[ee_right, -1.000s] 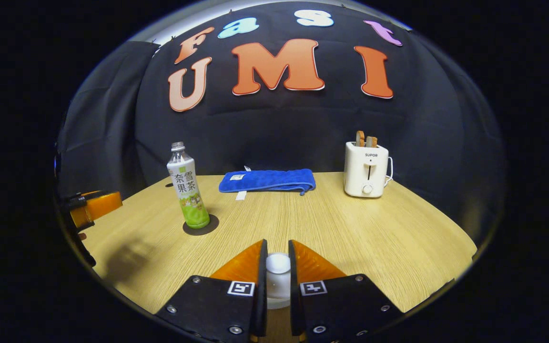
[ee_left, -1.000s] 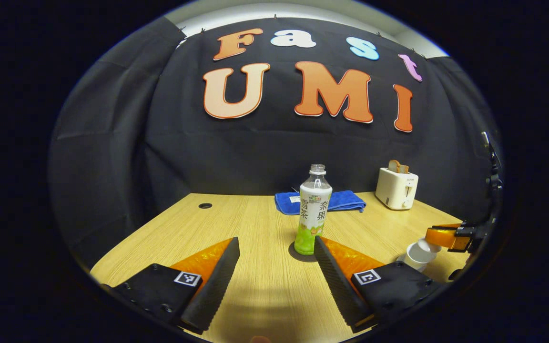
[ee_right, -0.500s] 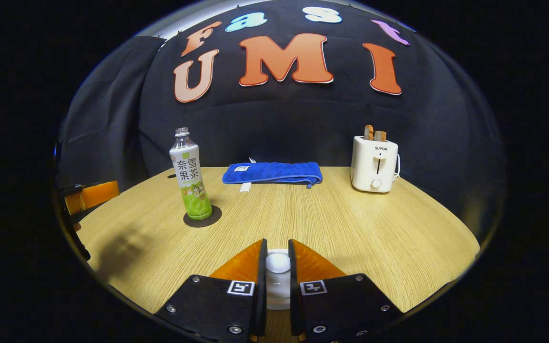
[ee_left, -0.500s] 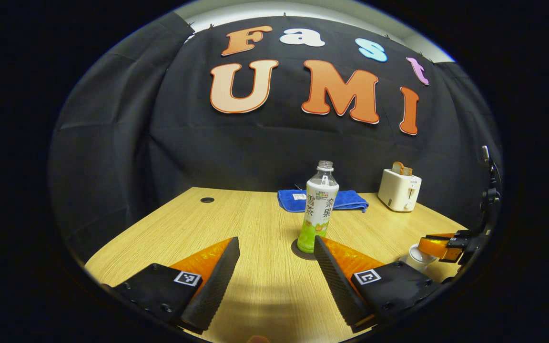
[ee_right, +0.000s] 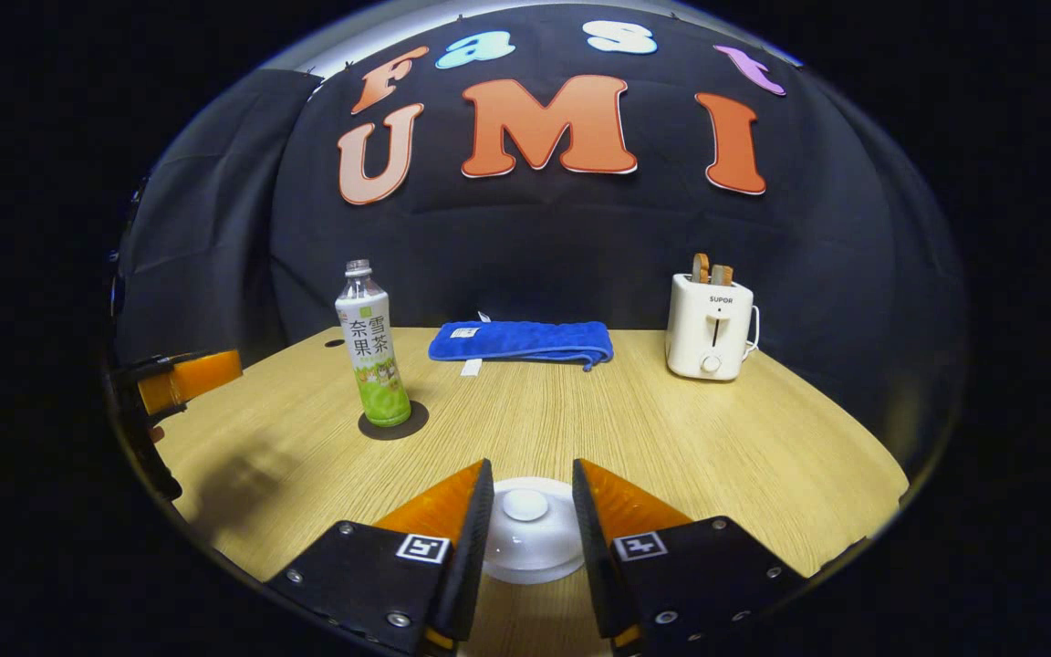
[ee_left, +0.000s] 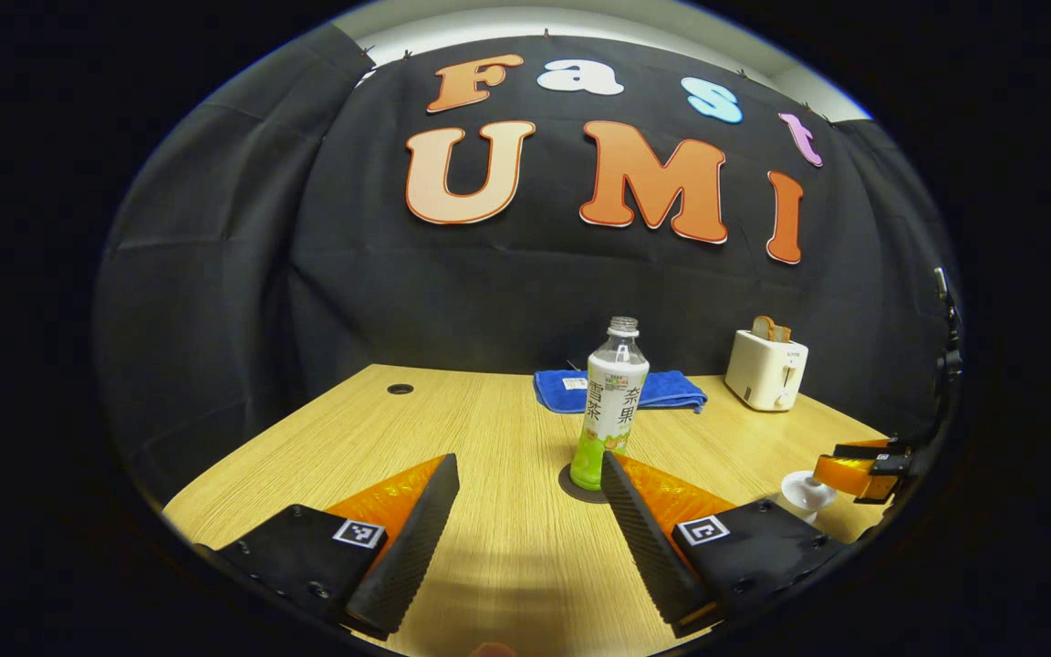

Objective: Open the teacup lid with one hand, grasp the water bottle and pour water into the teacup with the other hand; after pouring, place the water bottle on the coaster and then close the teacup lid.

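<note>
White lid is sitting on the teacup, low and central in the right gripper view, knob upward. Right gripper is straddling it, fingers parted on either side of the knob, not touching it. Bottle is standing upright, uncapped, on the dark round coaster, well apart to the left on the wooden tabletop. Left gripper is hovering near the bottle, fingers spread wide, holding nothing. Blue towel is lying along the back edge; white toaster is standing to its right, holding toast.
</note>
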Motion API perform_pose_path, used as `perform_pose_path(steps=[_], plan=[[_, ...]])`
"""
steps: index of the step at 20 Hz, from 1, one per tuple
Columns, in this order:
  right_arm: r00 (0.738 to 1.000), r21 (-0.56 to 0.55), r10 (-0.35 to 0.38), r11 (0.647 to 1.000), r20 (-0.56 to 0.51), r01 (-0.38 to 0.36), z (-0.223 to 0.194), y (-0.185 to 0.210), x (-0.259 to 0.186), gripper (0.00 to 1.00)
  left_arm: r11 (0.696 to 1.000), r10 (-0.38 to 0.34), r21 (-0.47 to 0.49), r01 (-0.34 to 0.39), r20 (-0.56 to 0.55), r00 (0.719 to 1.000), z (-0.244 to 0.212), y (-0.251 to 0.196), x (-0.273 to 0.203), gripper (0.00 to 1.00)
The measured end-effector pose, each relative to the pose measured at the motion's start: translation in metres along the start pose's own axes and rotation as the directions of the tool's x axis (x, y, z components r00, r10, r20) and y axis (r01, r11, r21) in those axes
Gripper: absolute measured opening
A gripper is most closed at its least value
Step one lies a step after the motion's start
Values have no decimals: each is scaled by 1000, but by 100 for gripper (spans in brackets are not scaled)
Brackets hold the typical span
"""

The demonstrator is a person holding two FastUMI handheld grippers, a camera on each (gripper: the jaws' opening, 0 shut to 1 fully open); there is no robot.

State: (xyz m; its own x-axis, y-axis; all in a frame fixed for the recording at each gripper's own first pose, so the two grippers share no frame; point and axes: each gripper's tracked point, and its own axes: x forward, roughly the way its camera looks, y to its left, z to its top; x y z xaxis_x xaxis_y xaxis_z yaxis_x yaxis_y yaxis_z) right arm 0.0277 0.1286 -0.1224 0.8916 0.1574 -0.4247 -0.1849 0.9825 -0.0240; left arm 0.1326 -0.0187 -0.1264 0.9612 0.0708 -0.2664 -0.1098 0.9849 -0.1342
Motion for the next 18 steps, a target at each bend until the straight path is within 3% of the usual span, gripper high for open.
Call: perform_pose_path(steps=[3, 5, 7, 8, 9, 15, 16, 18], plan=[[999, -4, -13, 1000, 43, 13, 18, -8, -19, 62, 1000, 6, 11, -6, 22, 1000, 7, 3, -1, 100], [997, 9, -39, 999, 65, 38, 25, -17, -30, 74, 1000, 11, 16, -11, 38, 999, 11, 4, -1, 96], [994, 37, -54, 998, 100, 50, 36, -24, -41, 90, 999, 21, 22, -23, 56, 998, 15, 7, -2, 100], [991, 36, -66, 997, 113, 62, 38, -28, -44, 93, 999, 26, 27, -28, 64, 998, 18, 9, -3, 96], [989, 30, -80, 997, 124, 77, 40, -32, -47, 96, 999, 31, 33, -34, 70, 997, 19, 10, -3, 100], [984, 24, -112, 994, 137, 109, 40, -43, -54, 97, 998, 40, 39, -44, 98, 994, 26, 13, -5, 100], [984, 26, -114, 993, 140, 111, 41, -44, -54, 97, 999, 34, 39, -39, 105, 994, 27, 12, -4, 96], [983, 29, -118, 993, 142, 115, 41, -45, -55, 97, 998, 35, 45, -40, 113, 993, 28, 12, -4, 100]])
